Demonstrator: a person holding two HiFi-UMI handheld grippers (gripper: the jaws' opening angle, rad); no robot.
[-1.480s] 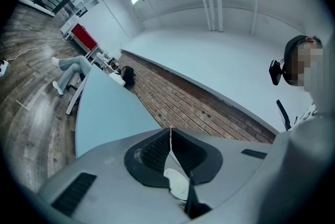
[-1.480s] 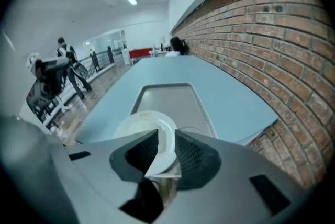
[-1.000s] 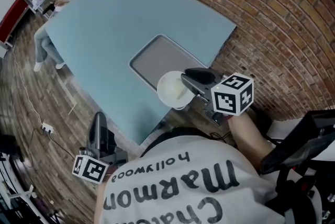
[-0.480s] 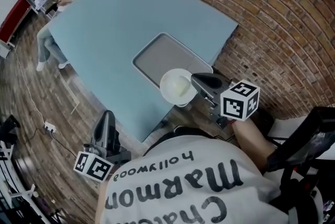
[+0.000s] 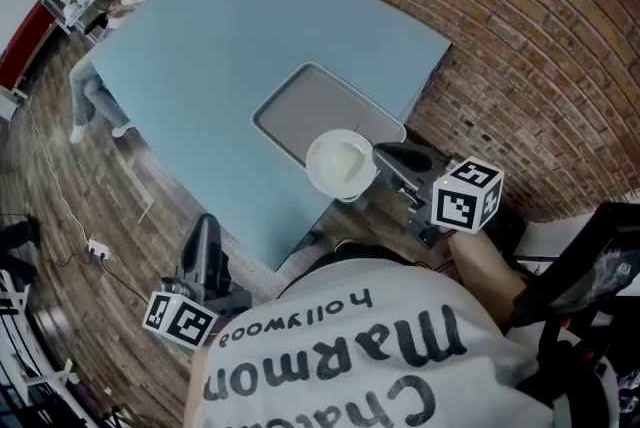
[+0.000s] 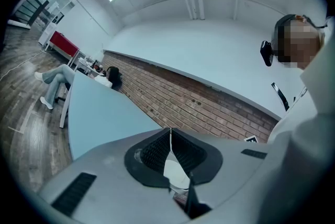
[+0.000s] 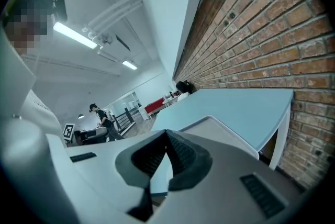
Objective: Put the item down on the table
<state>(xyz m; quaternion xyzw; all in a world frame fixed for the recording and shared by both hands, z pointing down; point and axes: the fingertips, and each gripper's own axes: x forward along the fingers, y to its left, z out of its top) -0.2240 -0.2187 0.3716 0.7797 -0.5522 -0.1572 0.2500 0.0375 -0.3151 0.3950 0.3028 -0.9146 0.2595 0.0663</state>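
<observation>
Right gripper (image 5: 380, 156): jaws pressed together on the rim of a white bowl (image 5: 340, 164). Its own view shows only a pale sliver between the pads, probably that rim. The bowl sits over the near corner of the grey tray (image 5: 305, 101) on the light-blue table (image 5: 220, 36); contact with the tray cannot be judged. Left gripper (image 5: 204, 224): low, off the table's near edge, well apart from the bowl, jaws closed tip to tip with nothing held.

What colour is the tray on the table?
Grey; head view shows the rectangular tray best, partly behind the white bowl in the right gripper.
</observation>
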